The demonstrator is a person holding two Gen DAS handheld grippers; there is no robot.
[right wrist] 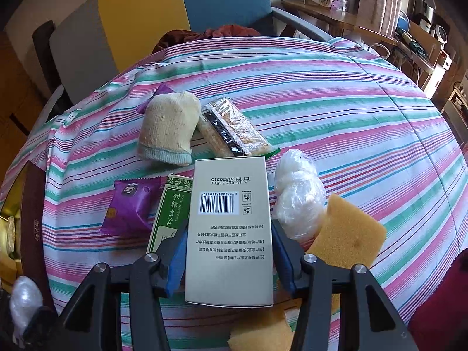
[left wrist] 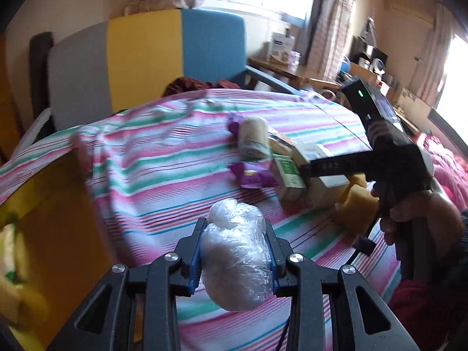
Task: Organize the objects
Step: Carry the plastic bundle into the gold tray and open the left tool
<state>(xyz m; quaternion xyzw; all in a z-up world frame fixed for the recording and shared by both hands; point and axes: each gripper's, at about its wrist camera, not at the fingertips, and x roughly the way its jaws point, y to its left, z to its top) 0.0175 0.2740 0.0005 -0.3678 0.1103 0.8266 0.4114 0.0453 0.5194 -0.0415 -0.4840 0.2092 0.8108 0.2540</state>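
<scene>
My left gripper (left wrist: 235, 228) is shut on a clear plastic-wrapped white bundle (left wrist: 237, 257), held above the striped cloth (left wrist: 163, 158). My right gripper (right wrist: 229, 231) is shut on a beige barcode box (right wrist: 229, 228) among a pile of objects. Around it lie a green box (right wrist: 169, 207), a purple snack packet (right wrist: 131, 204), a rolled cream sock (right wrist: 168, 128), a cracker pack (right wrist: 231, 131), another plastic-wrapped bundle (right wrist: 298, 199) and yellow sponges (right wrist: 348, 234). The right gripper also shows in the left wrist view (left wrist: 307, 172), on the box.
An open box with a dark red rim (right wrist: 32, 225) sits at the cloth's left edge, yellow inside in the left wrist view (left wrist: 52, 234). A grey, yellow and blue panel (left wrist: 146, 55) stands behind. Cluttered wooden shelves (right wrist: 336, 11) are at the back right.
</scene>
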